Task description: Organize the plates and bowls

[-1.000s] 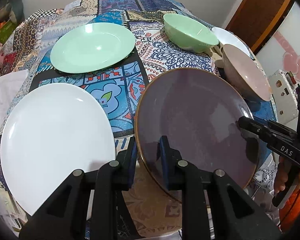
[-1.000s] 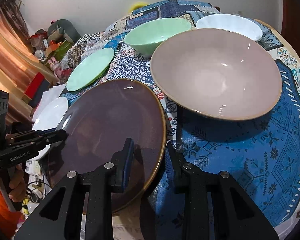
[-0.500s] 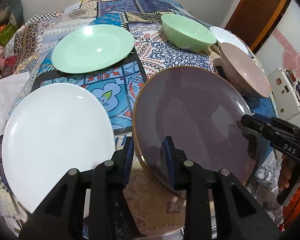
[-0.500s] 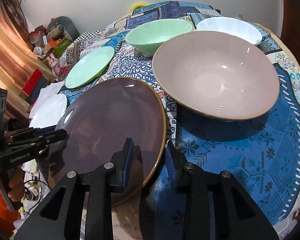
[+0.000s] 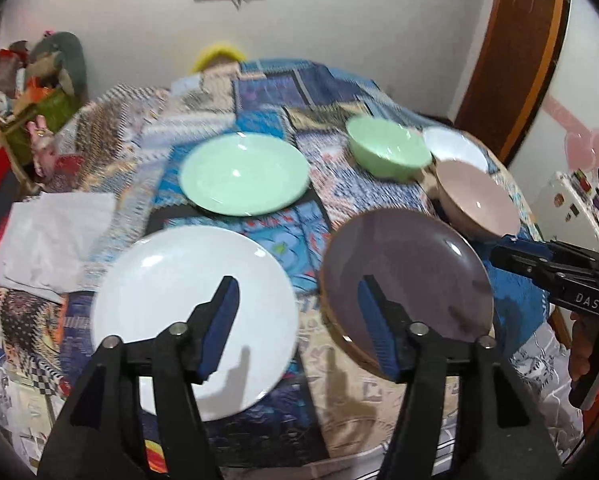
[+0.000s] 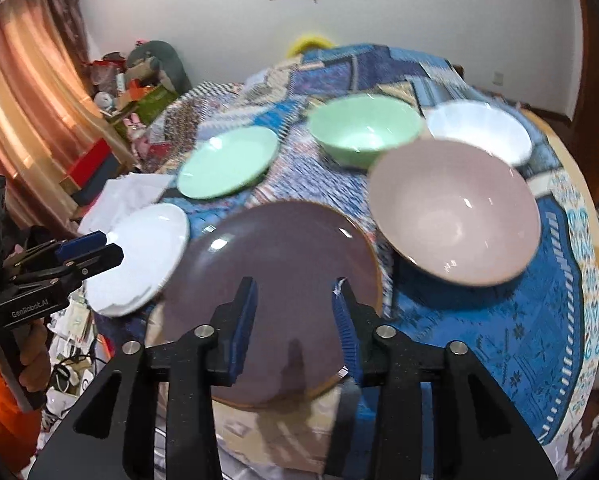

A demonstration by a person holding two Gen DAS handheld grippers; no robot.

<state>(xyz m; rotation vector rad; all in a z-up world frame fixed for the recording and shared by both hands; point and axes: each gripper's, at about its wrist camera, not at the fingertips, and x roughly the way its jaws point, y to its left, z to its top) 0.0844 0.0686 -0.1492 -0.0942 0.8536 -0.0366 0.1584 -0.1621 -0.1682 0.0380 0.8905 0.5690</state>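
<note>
Left hand-held gripper (image 5: 297, 320): jaws opening, nothing between the pads; it hangs above the desk (image 5: 267, 120). The white plate (image 5: 187, 308) lies below its left finger, the purple plate (image 5: 411, 280) below its right finger.

Right hand-held gripper (image 6: 293, 320): jaws opening, clear of the purple plate (image 6: 275, 280), whose near edge lies flat directly beneath them.

Ahead and right of the right hand-held gripper stands the pink bowl (image 6: 455, 208). Beyond it are the green bowl (image 6: 363, 128) and white bowl (image 6: 479, 132). Ahead and left lies the green plate (image 6: 227, 162).
</note>
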